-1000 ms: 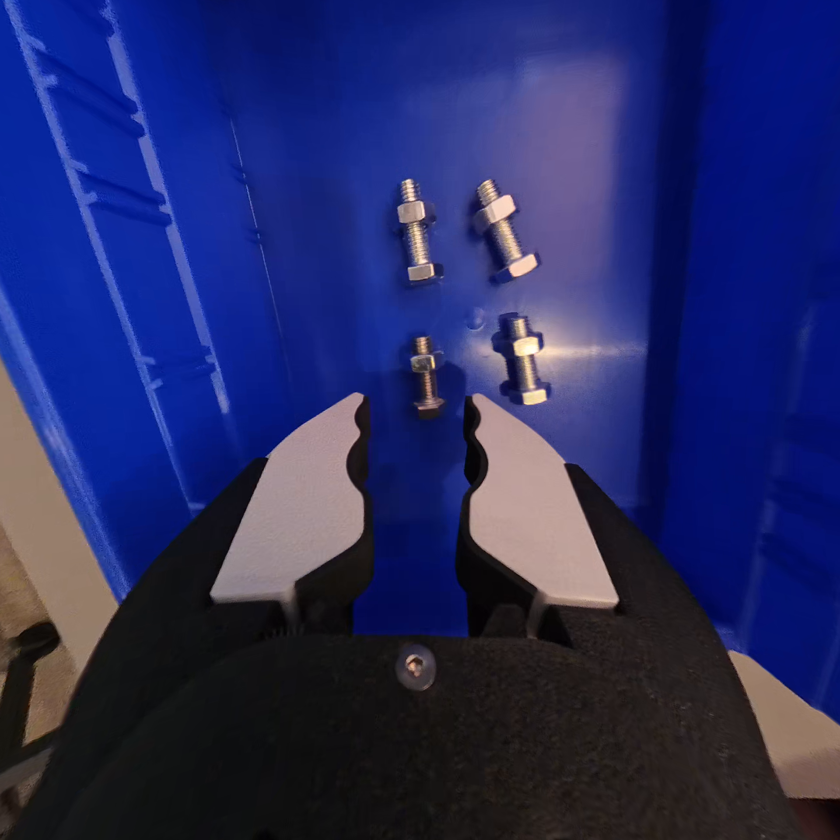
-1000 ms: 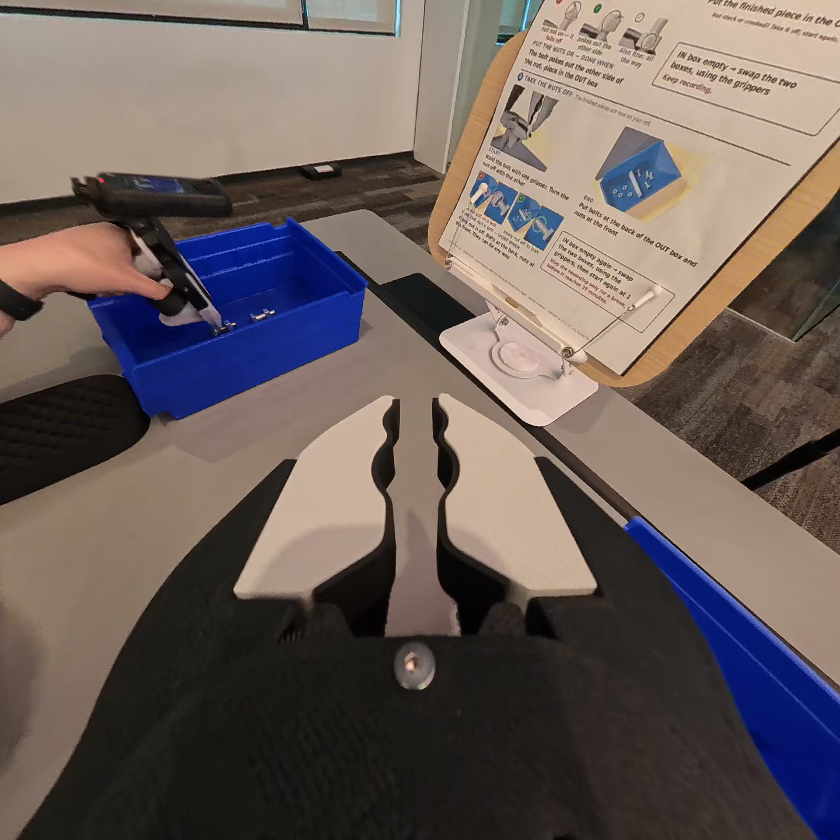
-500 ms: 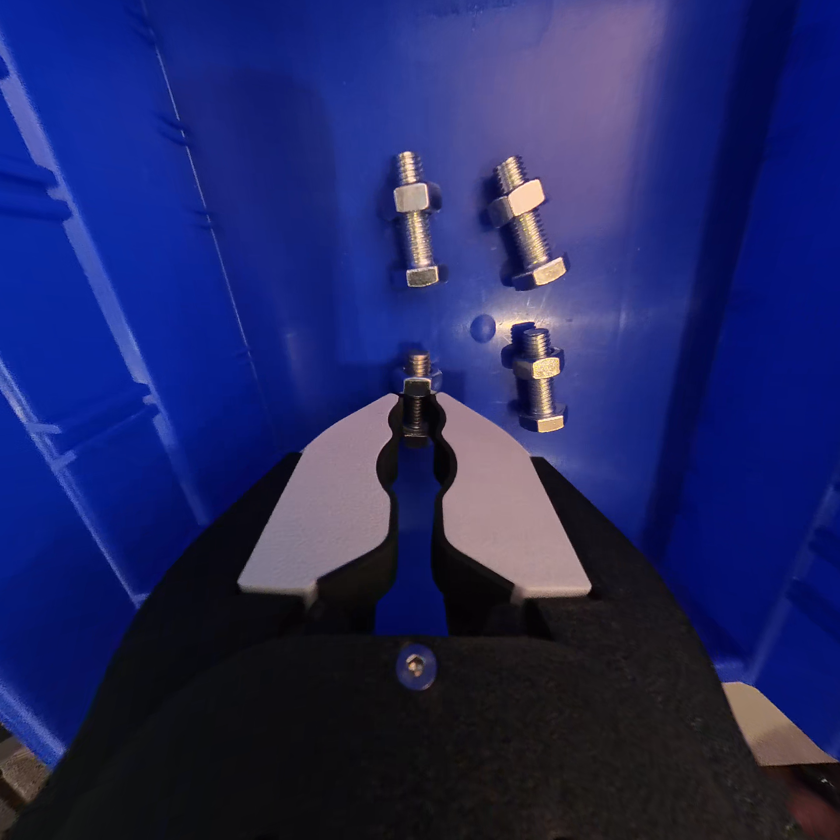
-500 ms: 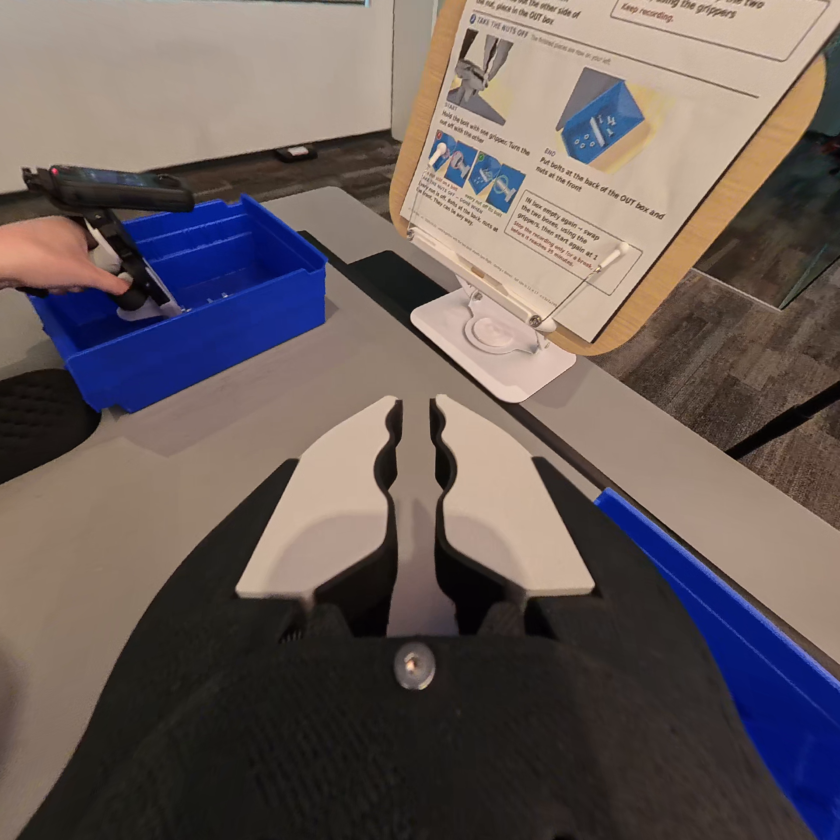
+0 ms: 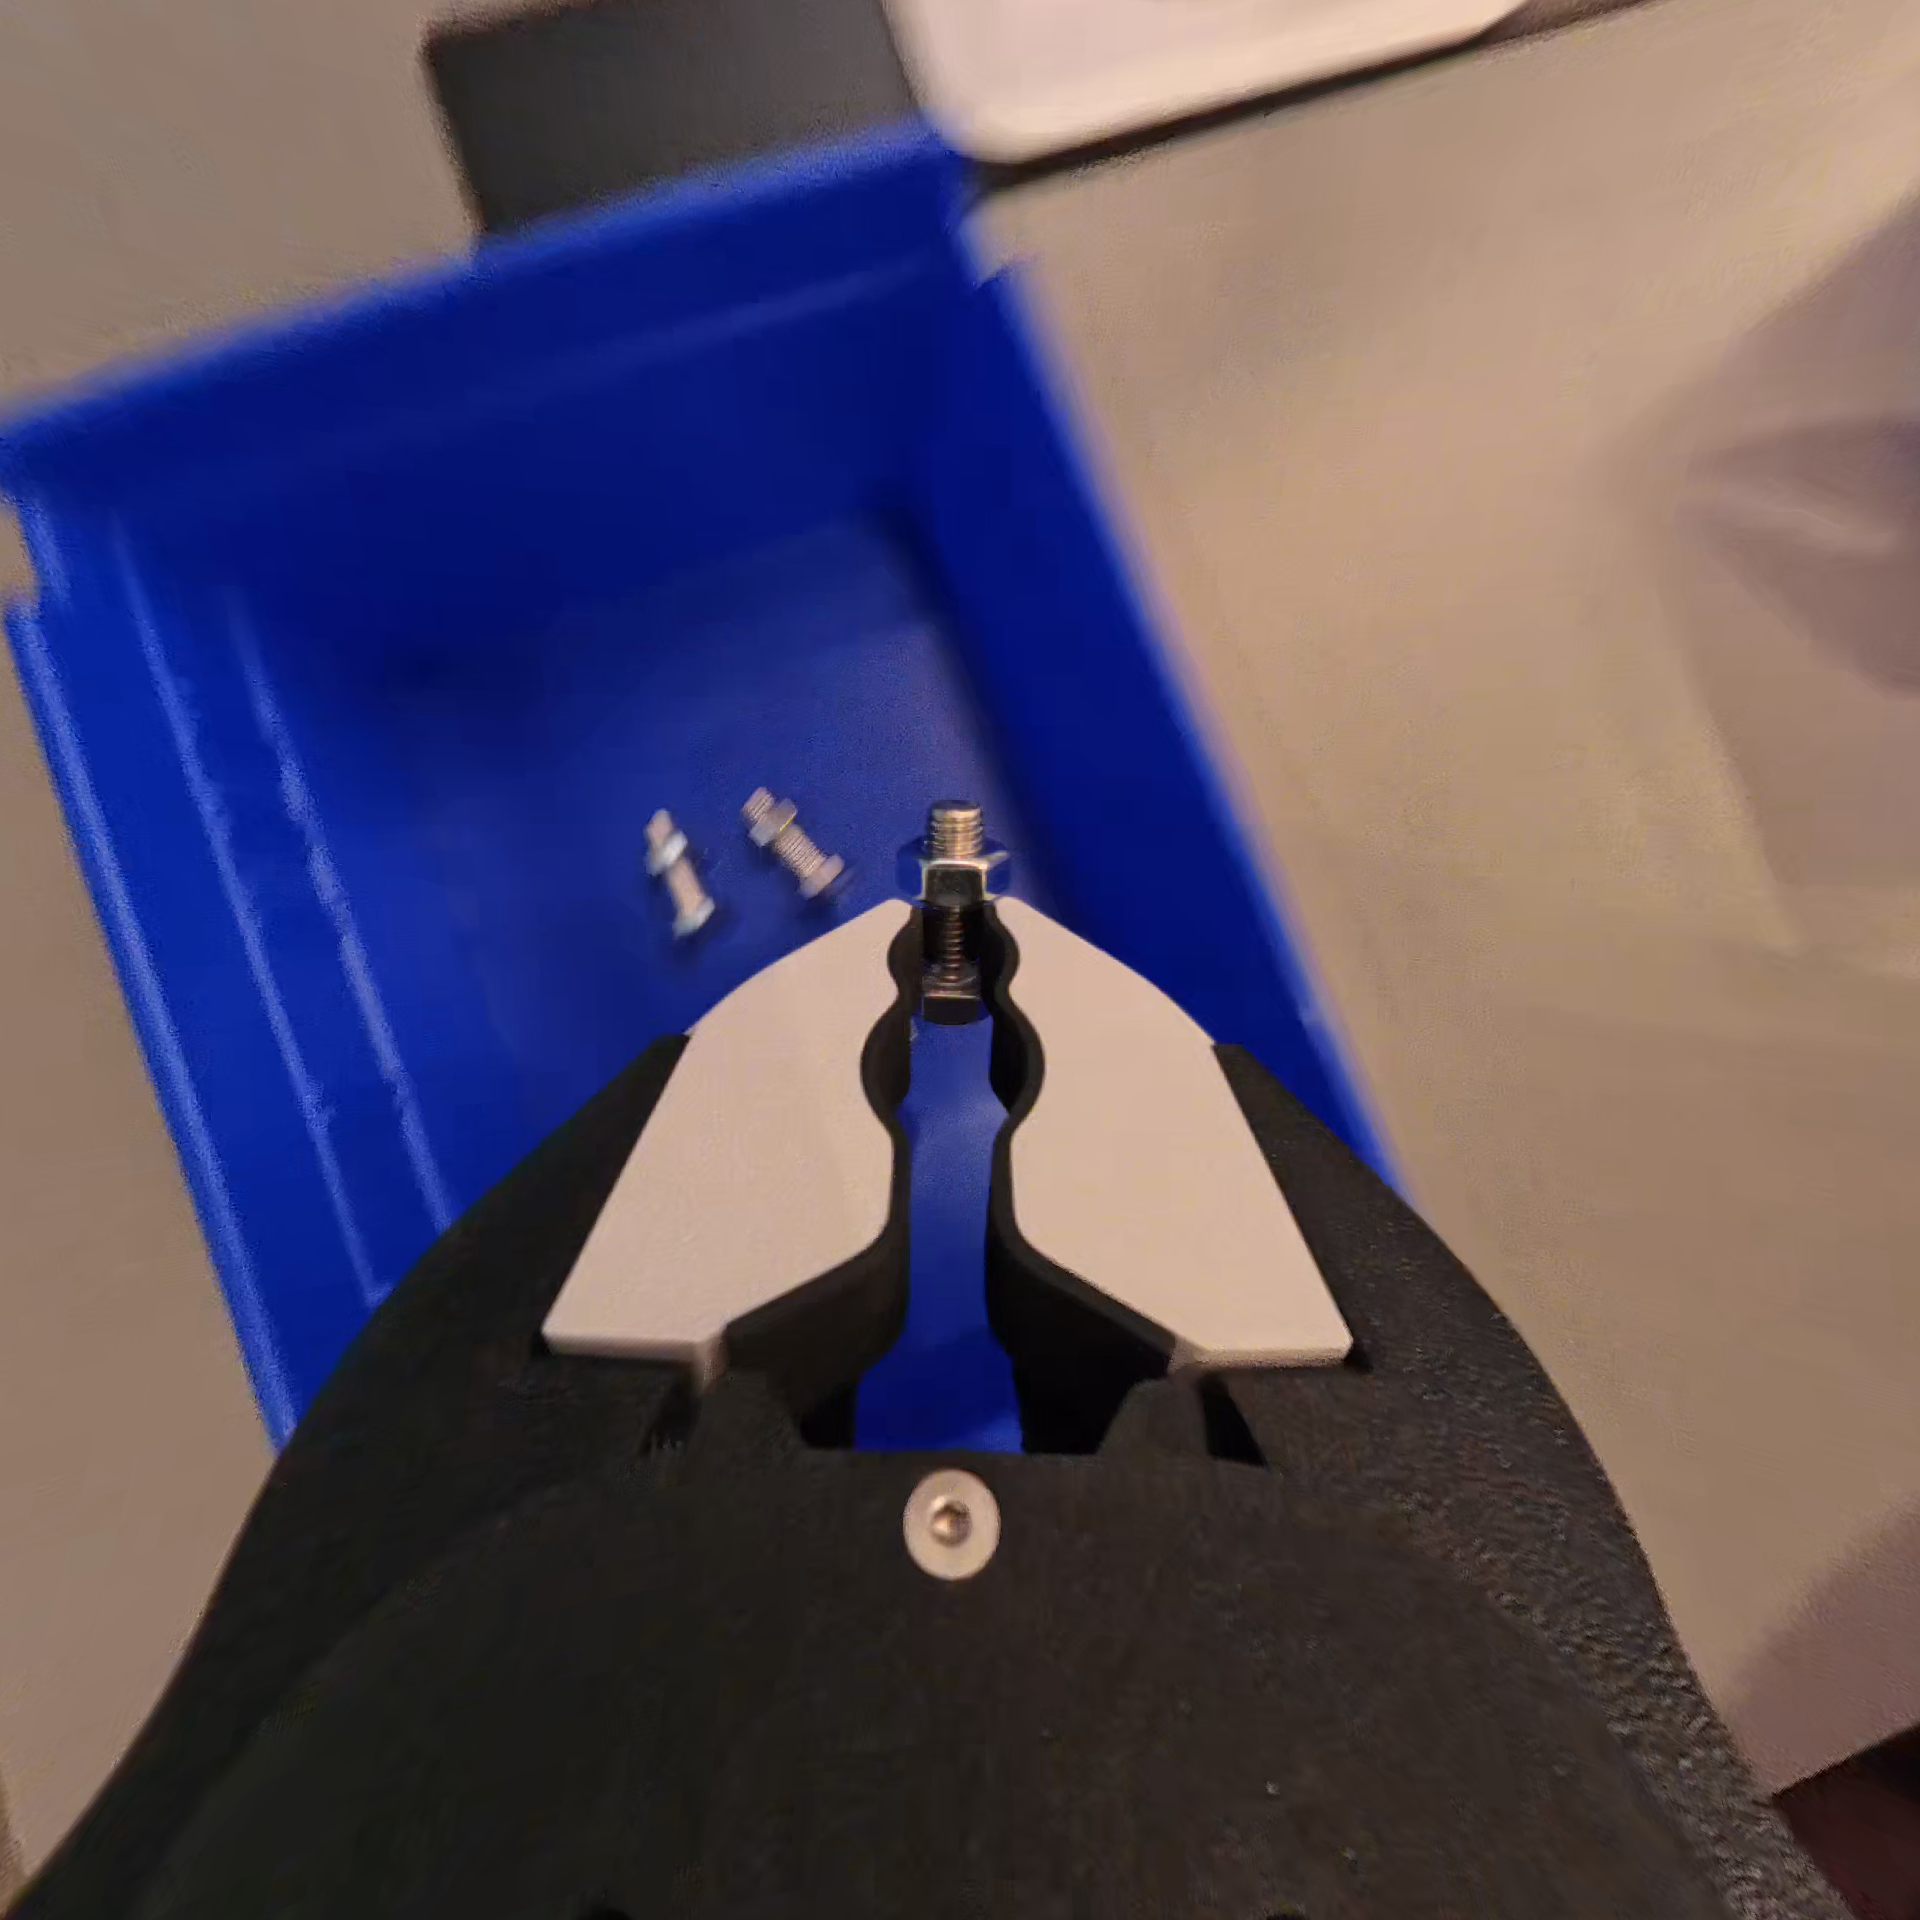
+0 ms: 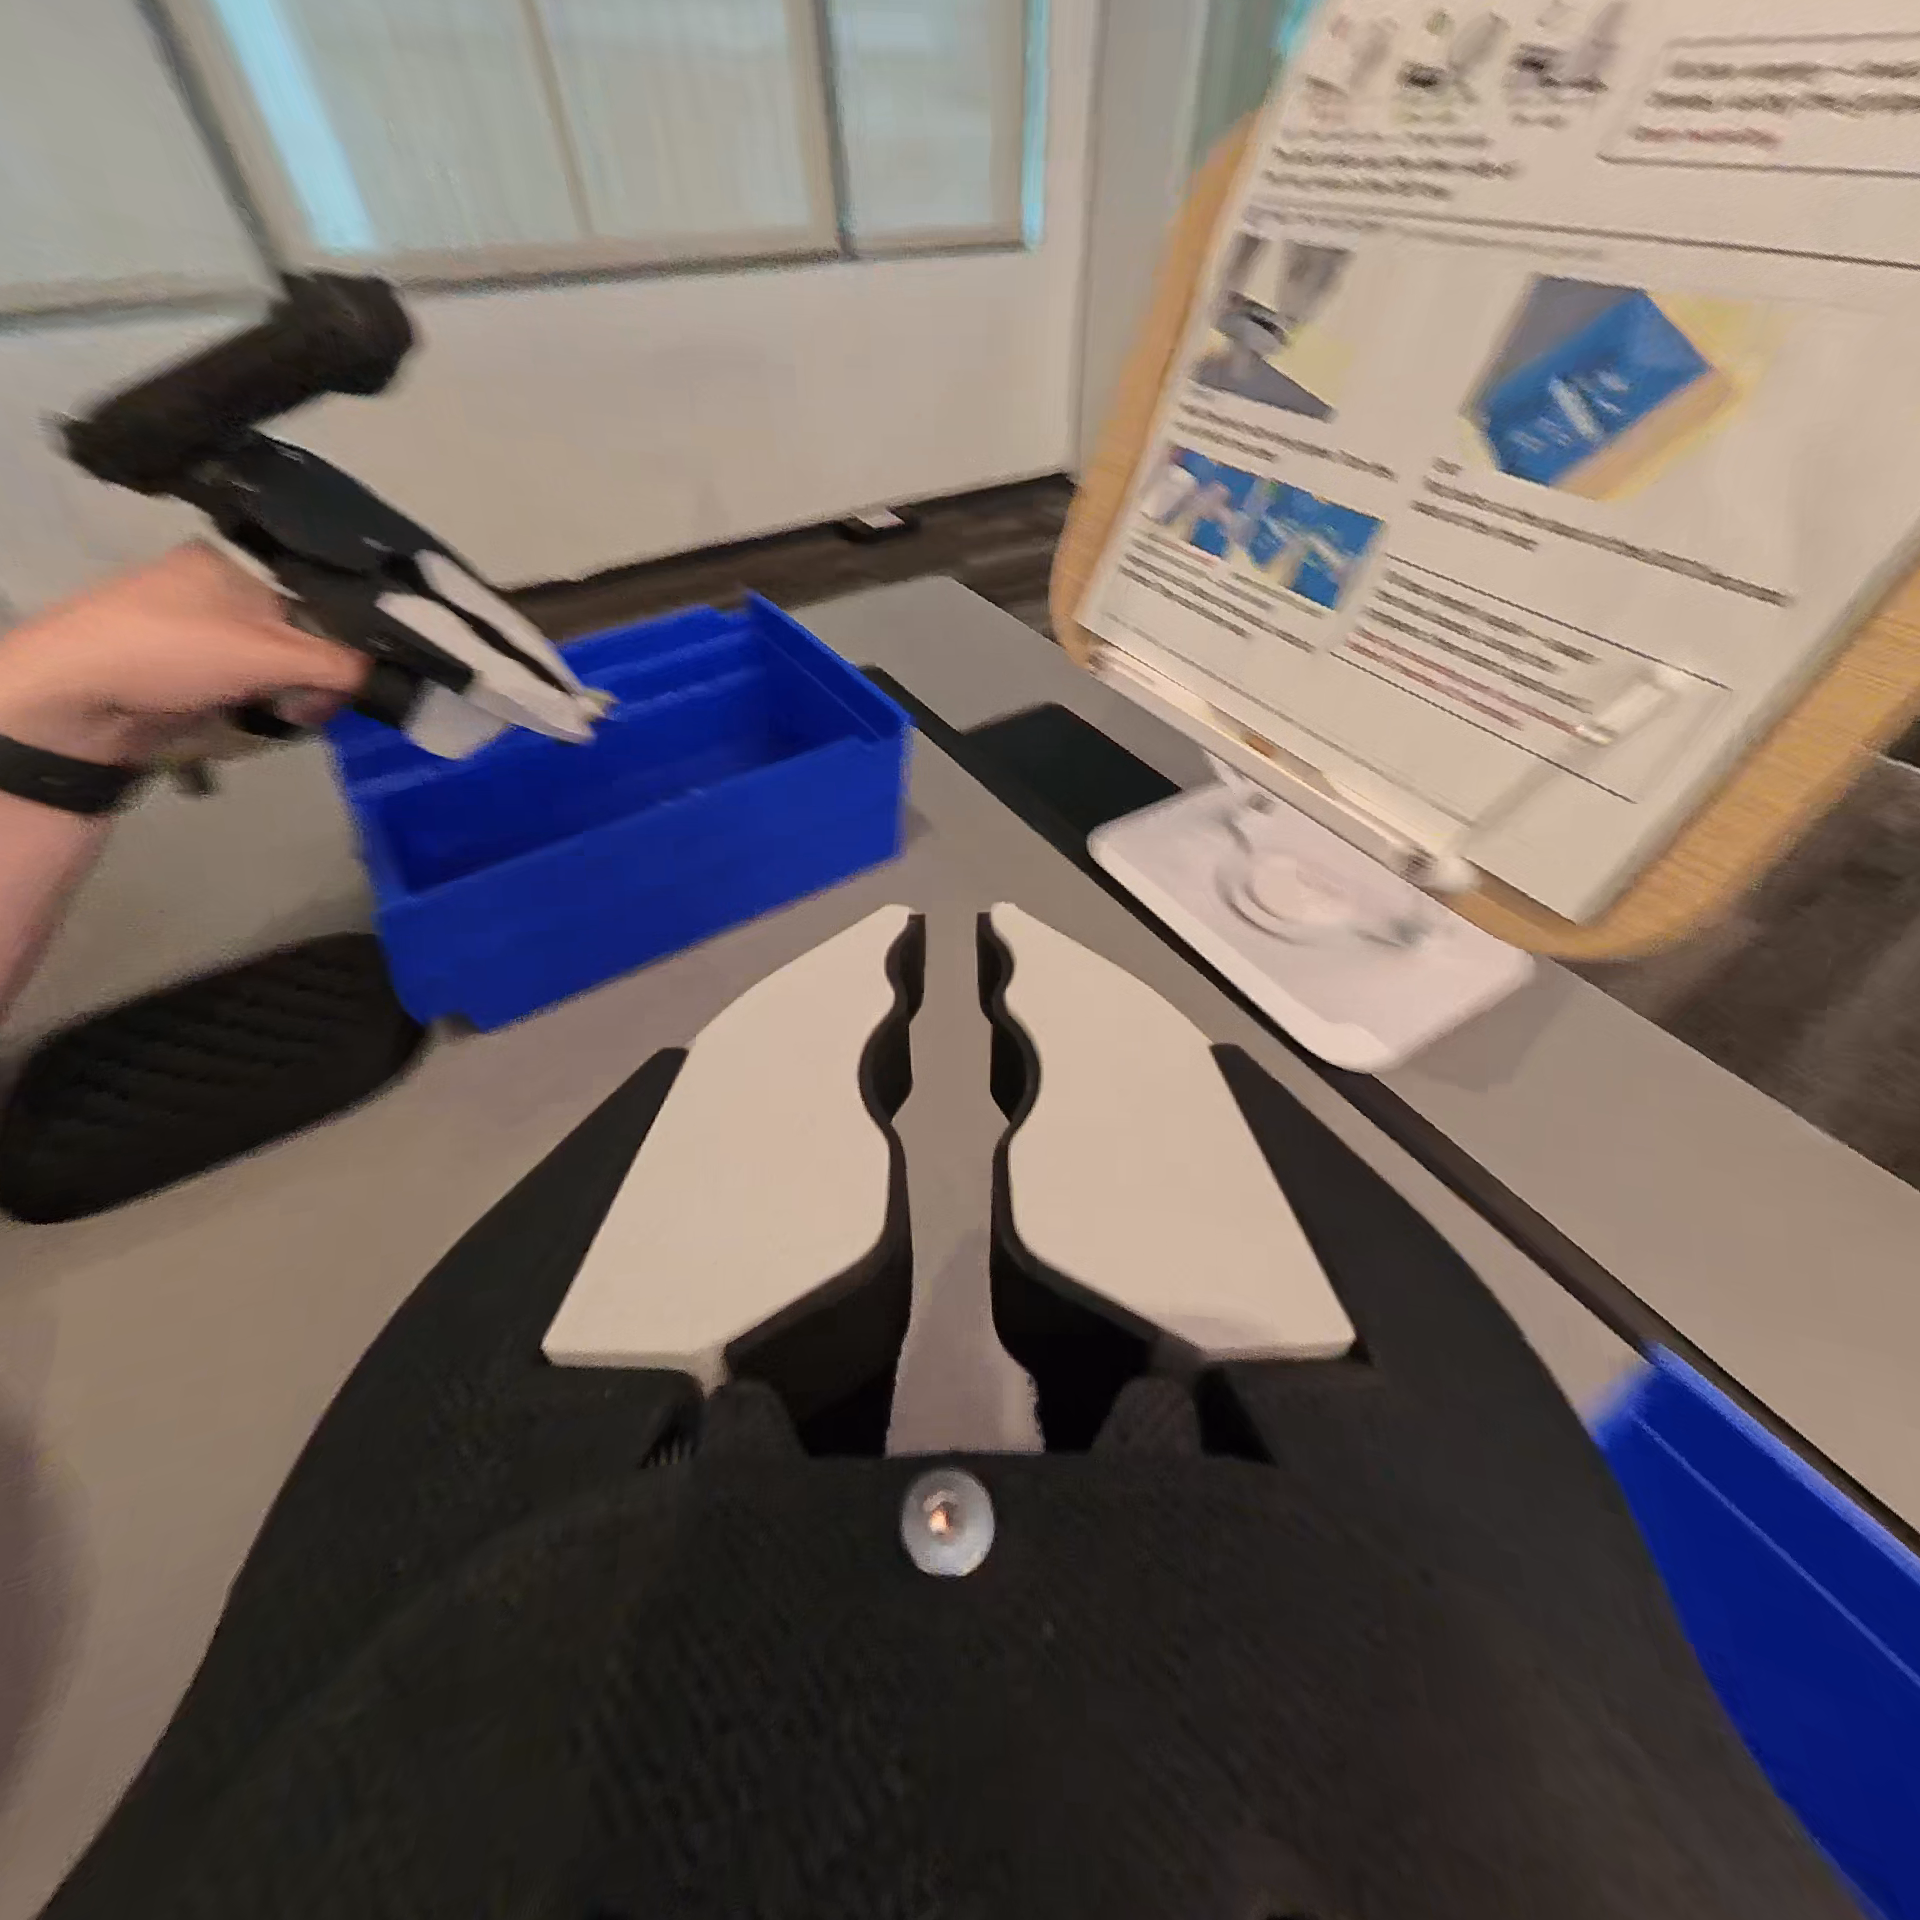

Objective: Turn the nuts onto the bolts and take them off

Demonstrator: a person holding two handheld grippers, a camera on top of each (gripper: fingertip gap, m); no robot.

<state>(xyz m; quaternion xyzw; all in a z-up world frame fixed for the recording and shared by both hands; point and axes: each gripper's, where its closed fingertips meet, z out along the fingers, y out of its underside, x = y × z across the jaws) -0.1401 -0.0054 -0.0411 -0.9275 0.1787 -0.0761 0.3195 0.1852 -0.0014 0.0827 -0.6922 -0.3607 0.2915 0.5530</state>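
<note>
1. Left hand-held gripper (image 5: 951, 914), count one: black body, two pale grey fingers (image 5: 810, 1101). Clenched on one bolt (image 5: 948, 961); the shank sits between the fingertips and the hex head lies in the first notch behind them.
2. Nut (image 5: 952, 867), count one on the held bolt: threaded on just past the fingertips, with the threaded end projecting beyond it.
3. Held bolt, location: raised above the blue bin (image 5: 540, 499), near its right wall.
4. Loose bolts (image 5: 677, 875), count two visible: lying side by side on the bin floor, left of the held one; the second (image 5: 795, 850) is beside the first. Each carries a nut; detail blurred. Total bolts counted in the left wrist view: three.
5. Blue bin, same item in the right wrist view (image 6: 634, 862): stands on the grey table (image 6: 260, 1226); its floor is hidden there by the near wall.
6. Left hand-held gripper in the right wrist view (image 6: 587, 712): held by a person's hand (image 6: 177, 665), tips angled down over the bin's open top.
7. Right hand-held gripper (image 6: 948, 925), count one: released and holding nothing, a narrow gap between the fingers, hovering over bare table well apart from the bin.
8. Second blue bin (image 6: 1766, 1538), count one: only a corner shows at the lower right edge.
9. Instruction board (image 6: 1507, 416), count one: on a white stand (image 6: 1320, 935) at the table's far right.
10. Black pad (image 6: 197, 1060), count one: on the table, just beside the first bin.
</note>
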